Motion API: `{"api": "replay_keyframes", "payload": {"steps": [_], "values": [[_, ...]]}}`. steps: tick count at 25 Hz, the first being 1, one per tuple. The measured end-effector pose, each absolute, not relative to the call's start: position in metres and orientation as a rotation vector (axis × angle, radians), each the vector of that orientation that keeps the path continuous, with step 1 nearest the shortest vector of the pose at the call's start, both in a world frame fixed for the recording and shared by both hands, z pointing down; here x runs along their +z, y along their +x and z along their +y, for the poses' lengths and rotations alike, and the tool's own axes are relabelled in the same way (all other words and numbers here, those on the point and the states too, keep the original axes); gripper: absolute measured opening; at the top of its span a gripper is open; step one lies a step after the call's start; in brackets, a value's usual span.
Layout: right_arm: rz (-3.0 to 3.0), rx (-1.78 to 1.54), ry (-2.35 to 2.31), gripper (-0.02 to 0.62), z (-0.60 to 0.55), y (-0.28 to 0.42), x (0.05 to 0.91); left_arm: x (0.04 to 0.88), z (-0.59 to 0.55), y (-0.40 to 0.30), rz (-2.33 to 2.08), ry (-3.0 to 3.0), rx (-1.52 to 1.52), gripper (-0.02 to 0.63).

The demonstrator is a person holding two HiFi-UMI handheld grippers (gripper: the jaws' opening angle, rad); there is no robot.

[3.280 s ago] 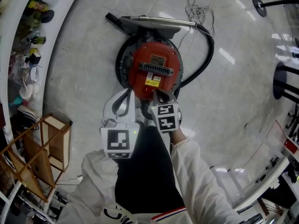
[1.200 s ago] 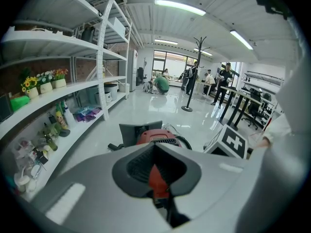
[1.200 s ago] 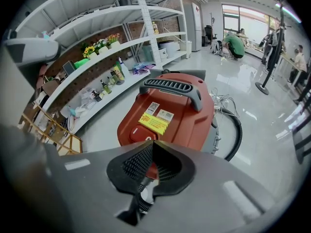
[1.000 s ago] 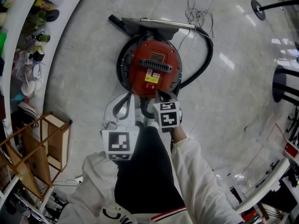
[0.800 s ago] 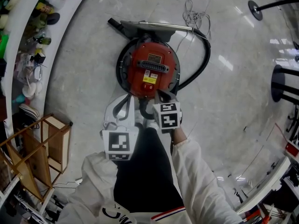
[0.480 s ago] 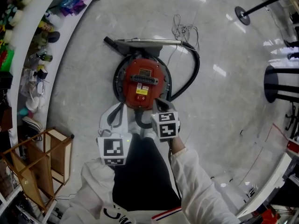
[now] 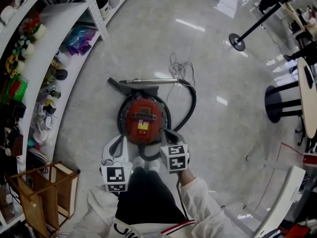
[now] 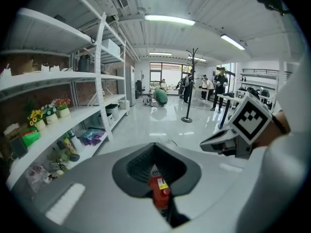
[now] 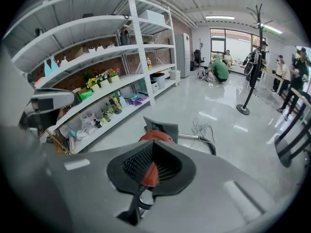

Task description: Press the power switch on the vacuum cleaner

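The red vacuum cleaner [image 7: 143,123] sits on the shiny floor [image 7: 223,108], just past the tips of both grippers. The left gripper [image 7: 119,140] has its jaws pressed together with nothing in them. The right gripper [image 7: 166,134] is closed and empty too, with its tips close to the vacuum cleaner's near edge. Beyond the jaws, on the far side, a black hose [image 7: 194,103] curls round to a metal pipe [image 7: 148,81]
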State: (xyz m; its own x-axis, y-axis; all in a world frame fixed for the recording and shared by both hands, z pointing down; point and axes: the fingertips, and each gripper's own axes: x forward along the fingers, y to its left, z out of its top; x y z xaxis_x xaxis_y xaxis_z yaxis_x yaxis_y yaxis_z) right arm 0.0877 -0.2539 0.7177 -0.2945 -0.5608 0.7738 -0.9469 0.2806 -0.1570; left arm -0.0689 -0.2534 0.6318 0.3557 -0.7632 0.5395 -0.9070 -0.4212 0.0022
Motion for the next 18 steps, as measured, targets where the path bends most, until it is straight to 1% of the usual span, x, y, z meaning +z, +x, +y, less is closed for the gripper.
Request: {"api": "replay_keyframes", "payload": {"steps": [8,18], "values": [[-2.002,0.803,1.400,0.002,-0.255,0.098,0.652,0.586,-0.253,-0.067,-1.497,2.354,0.671,0.000],[-2.080,0.717,1.512,0.002,-0.254,0.120,0.573,0.532,-0.253,-0.047,-1.486,2.454,0.606,0.000]]}}
